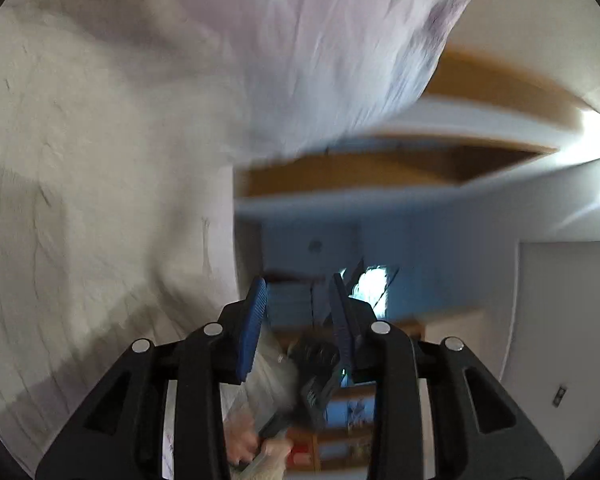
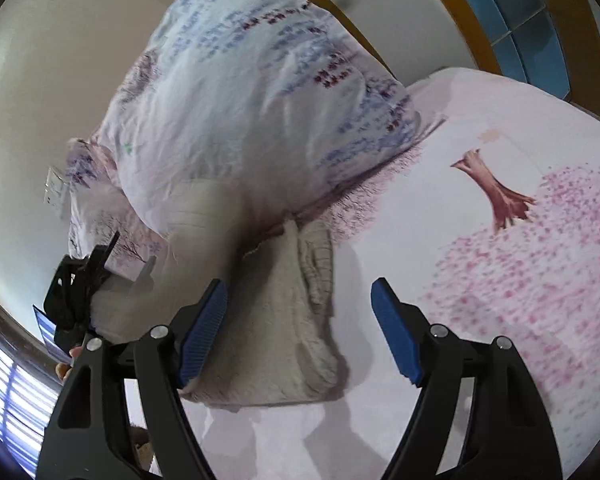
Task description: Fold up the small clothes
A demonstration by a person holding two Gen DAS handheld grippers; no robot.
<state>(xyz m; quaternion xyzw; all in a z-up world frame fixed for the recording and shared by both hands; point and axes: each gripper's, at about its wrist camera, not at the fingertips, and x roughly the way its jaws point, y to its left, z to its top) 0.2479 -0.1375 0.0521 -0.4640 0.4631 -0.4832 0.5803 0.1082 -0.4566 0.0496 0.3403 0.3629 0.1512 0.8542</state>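
Left wrist view: the left gripper point(image 1: 300, 300) has its jaws released, nothing between them; the cream knit garment point(image 1: 84, 184) fills the left side, blurred.

Right wrist view: the right gripper point(image 2: 298, 336) has its jaws spread wide, hovering over the cream knit garment point(image 2: 268, 344) on the bed point(image 2: 480, 280), near a floral pillow point(image 2: 240, 92).

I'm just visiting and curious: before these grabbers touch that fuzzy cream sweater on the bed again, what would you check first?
1. Right gripper open and empty: ok, blue pads spread wide.
2. Left gripper empty: ok, nothing between the pads.
3. Sweater lying on the bed: ok.
4. Sweater flat: not ok, a sleeve looks bunched.
5. Pillow clear of the sweater: cannot tell, their edges seem to meet.
6. Sharp view: not ok, both pictures are blurred.
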